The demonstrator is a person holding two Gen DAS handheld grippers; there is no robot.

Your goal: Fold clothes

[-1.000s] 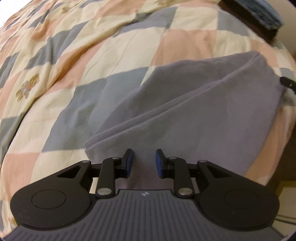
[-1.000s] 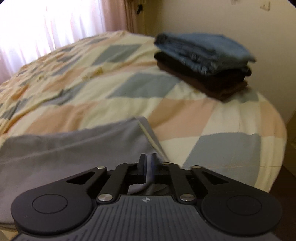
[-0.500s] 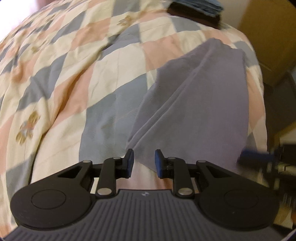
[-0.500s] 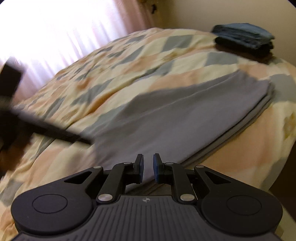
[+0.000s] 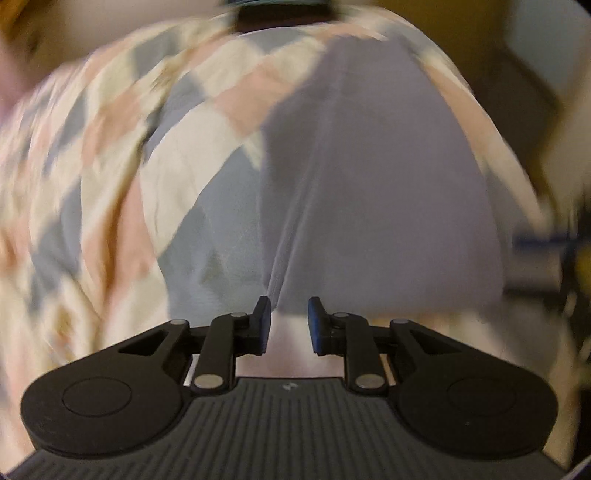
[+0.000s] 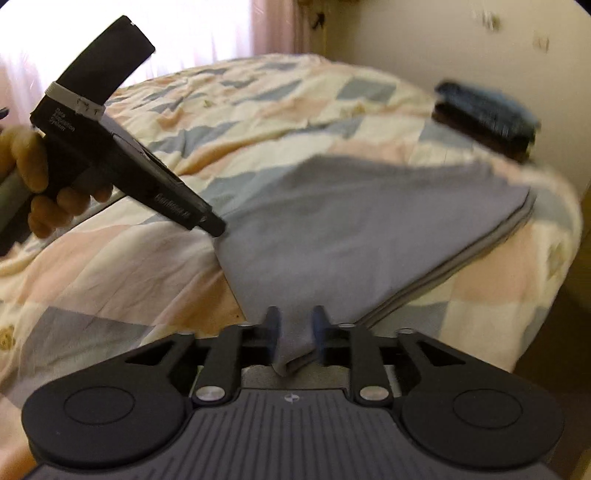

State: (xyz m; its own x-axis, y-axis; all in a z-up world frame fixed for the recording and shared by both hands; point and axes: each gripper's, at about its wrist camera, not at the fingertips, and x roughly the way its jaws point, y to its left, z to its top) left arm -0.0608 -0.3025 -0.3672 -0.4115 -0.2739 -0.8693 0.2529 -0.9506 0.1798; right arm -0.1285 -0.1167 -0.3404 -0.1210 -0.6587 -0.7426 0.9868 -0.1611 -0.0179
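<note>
A grey garment (image 5: 369, 184) (image 6: 351, 221) lies folded flat on the checked quilt (image 6: 258, 110), near the bed's edge. My left gripper (image 5: 288, 326) is open by a narrow gap just short of the garment's near corner, with only quilt showing between the blue pads. In the right wrist view a hand holds the left gripper (image 6: 216, 229), its tip at the garment's left corner. My right gripper (image 6: 295, 332) straddles the garment's near corner. Its jaws are opening, and the layered cloth lies loose between them.
A stack of folded dark and blue clothes (image 6: 484, 114) sits at the bed's far corner by the wall. The bed drops off to dark floor (image 6: 554, 332) on the right. A bright curtained window (image 6: 184, 33) is behind the bed.
The right gripper swept back along the garment from its far end to this near corner and its jaws widened. The left gripper rolled and shifted, so the garment now lies straight ahead of it.
</note>
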